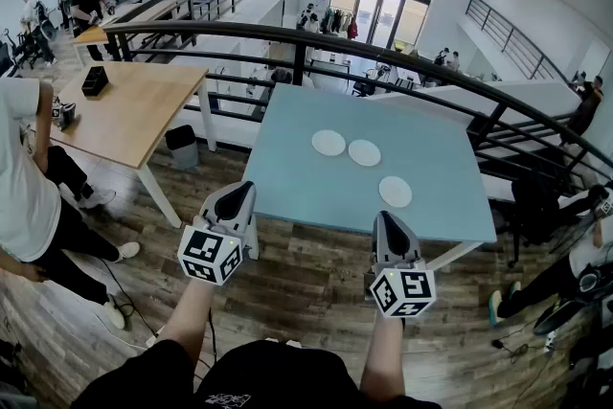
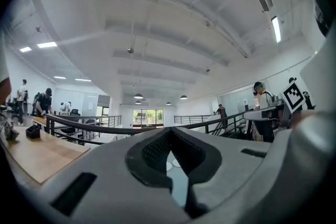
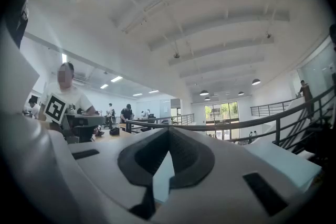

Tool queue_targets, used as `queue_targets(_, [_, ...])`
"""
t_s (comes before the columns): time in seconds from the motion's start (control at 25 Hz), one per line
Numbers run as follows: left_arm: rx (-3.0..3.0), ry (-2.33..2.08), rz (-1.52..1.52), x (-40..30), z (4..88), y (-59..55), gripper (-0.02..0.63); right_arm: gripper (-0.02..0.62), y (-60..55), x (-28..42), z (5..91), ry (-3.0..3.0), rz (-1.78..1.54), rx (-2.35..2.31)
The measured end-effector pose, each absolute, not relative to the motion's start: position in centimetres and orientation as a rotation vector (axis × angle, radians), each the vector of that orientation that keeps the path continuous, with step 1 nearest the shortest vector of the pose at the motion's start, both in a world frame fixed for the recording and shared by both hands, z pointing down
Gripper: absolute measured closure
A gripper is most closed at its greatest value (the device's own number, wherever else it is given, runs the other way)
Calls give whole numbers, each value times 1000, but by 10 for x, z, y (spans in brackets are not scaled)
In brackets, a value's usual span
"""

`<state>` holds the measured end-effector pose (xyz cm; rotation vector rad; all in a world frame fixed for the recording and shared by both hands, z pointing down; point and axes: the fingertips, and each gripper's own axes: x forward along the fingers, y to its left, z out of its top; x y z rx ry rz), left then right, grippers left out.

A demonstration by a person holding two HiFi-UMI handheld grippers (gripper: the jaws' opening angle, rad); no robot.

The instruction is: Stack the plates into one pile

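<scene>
Nothing's stacked yet, so here's what I'd worry about. All three plates lie flat and separate on the blue counter (image 1: 287,170). The left plate (image 1: 329,143) and middle plate (image 1: 364,152) sit just beside each other toward the far side, and the near plate (image 1: 395,192) is on its own, closer to the right gripper (image 1: 387,221).

Both grippers hang level over the floor, short of the counter's near edge. The left gripper (image 1: 237,193) has its fingers (image 2: 148,157) clenched tip to tip on nothing, and the right one's fingers (image 3: 140,159) are the same.

What could go wrong, I reckon:
- The plates look thin and flat, so fingers coming in level could shove one along the counter instead of catching its rim.
- Left and middle are so close that going for one probably knocks the other.
- The far edge runs along a railing with a drop behind it, so a plate pushed that way could go over.
- The fingers have to open first, or they just bump the rim.

Count: three plates, two grippers, one counter, zero piles.
</scene>
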<state>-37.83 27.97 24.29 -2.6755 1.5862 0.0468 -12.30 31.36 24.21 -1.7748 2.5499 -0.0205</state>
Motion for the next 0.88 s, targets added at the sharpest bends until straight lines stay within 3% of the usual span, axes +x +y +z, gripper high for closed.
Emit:
queue_targets(0.56, [-2709,1552,45,-396,257,284,598,586,327,-141,248,2534,-76,-1723])
queue_targets(0.88, [-2749,1515,18,-380,268,281,598,586,333,-118,251,2483,-94,-1771])
